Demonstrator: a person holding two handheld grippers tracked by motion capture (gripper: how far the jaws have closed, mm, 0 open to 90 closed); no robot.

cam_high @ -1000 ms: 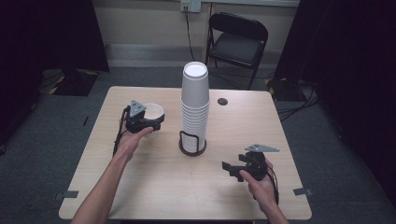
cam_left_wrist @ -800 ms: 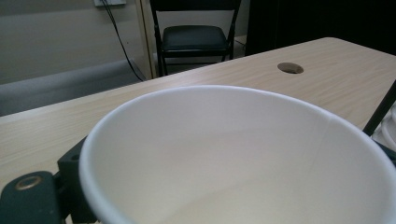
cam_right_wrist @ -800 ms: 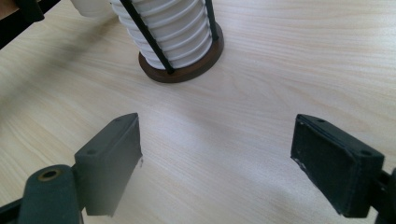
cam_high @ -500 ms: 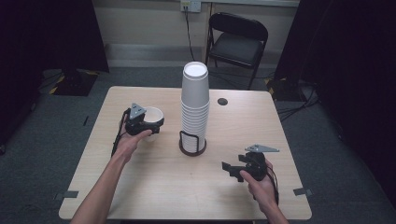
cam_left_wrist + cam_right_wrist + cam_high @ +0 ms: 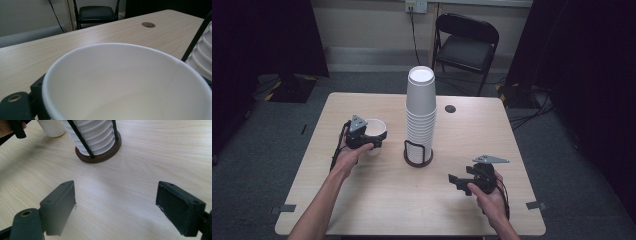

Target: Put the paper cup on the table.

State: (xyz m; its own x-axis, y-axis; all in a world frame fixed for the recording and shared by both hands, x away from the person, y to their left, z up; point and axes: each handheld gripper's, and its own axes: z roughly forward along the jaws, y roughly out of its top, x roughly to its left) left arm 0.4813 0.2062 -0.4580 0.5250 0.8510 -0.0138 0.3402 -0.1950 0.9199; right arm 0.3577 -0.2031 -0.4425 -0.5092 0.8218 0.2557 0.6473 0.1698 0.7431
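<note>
the cup (image 5: 375, 131) stands upright on the left half of the tabletop (image 5: 377, 200), near its far edge, mouth up. the left tongs (image 5: 371, 142) hold it by the wall. just beside it is the cup stack (image 5: 420, 112) in a holder (image 5: 417, 156). the right tongs (image 5: 116, 206) are open and empty, near the right front corner.

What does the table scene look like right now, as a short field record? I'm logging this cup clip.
held: cup, upright, mouth up, in left gripper
cup place: on table, left of stack
stack: inverted cups in wire holder, mid-table
right gripper: jaws open, nothing between, over bare table near right edge
table hole: behind stack, to its right
</note>
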